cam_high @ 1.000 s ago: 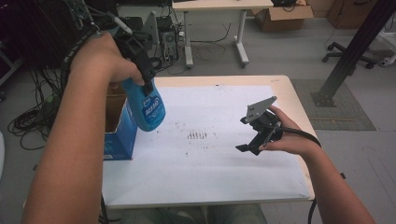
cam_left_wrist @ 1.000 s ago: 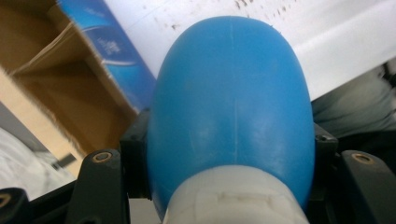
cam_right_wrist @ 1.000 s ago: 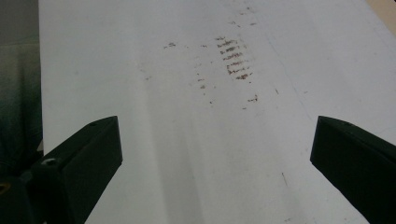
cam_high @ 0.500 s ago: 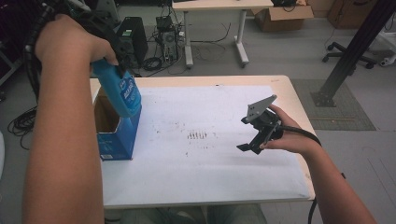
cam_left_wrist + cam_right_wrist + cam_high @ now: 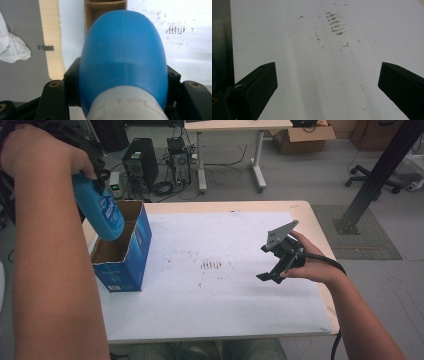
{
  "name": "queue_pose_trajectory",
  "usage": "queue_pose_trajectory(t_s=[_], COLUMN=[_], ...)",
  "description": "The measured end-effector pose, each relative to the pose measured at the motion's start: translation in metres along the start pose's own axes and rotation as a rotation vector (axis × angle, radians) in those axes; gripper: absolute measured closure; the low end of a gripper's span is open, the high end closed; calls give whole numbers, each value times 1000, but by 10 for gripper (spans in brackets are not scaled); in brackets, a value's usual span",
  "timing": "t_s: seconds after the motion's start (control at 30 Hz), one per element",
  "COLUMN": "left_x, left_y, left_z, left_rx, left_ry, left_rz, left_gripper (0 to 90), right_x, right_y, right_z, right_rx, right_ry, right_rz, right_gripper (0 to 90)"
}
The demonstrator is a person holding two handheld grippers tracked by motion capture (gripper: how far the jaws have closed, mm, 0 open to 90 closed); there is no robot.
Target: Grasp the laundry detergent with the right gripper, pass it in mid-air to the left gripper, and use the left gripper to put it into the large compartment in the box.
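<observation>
High view: our left gripper (image 5: pixel 97 172), raised on a lifted forearm, clamps a blue bottle (image 5: pixel 100 212) (white cap toward the jaws), tilted over the open blue box (image 5: pixel 125 255). Our right gripper (image 5: pixel 275 270) hangs spread above the white sheet (image 5: pixel 225 305).

I worked in an office-like lab: grey carpet, a desktop computer tower (image 5: pixel 140 164) among tangled cables (image 5: pixel 170 185), another desk (image 5: pixel 227 126), cardboard boxes (image 5: pixel 305 137) beyond my table's far edge.

I see the open box (image 5: pixel 121 251) at the worktop's (image 5: pixel 310 220) left edge, the bottle (image 5: pixel 99 210) held above it, my right tool (image 5: pixel 268 277) well apart to the right.
</observation>
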State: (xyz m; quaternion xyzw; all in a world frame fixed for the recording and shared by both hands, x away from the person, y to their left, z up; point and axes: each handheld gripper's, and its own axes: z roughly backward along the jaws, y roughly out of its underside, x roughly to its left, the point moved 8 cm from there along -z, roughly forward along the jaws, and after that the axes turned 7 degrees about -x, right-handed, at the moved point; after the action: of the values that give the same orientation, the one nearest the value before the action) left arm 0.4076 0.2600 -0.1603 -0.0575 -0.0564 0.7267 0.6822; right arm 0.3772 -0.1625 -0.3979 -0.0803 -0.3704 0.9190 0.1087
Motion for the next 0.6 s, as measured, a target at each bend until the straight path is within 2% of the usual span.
queue_pose_trajectory(t_s=[0.23,0.6], left_x=[11,15], left_y=[-6,-8], left_z=[-5,-38], left_rx=[0,32], left_ry=[-8,-24], left_rz=[5,-26], left_gripper=[383,383], right_x=[-2,-1], right_y=[1,0], right_z=[-3,-8], right_rx=[8,13], right_ry=[3,-1], right_rz=[-5,-5], right_gripper=[25,27])
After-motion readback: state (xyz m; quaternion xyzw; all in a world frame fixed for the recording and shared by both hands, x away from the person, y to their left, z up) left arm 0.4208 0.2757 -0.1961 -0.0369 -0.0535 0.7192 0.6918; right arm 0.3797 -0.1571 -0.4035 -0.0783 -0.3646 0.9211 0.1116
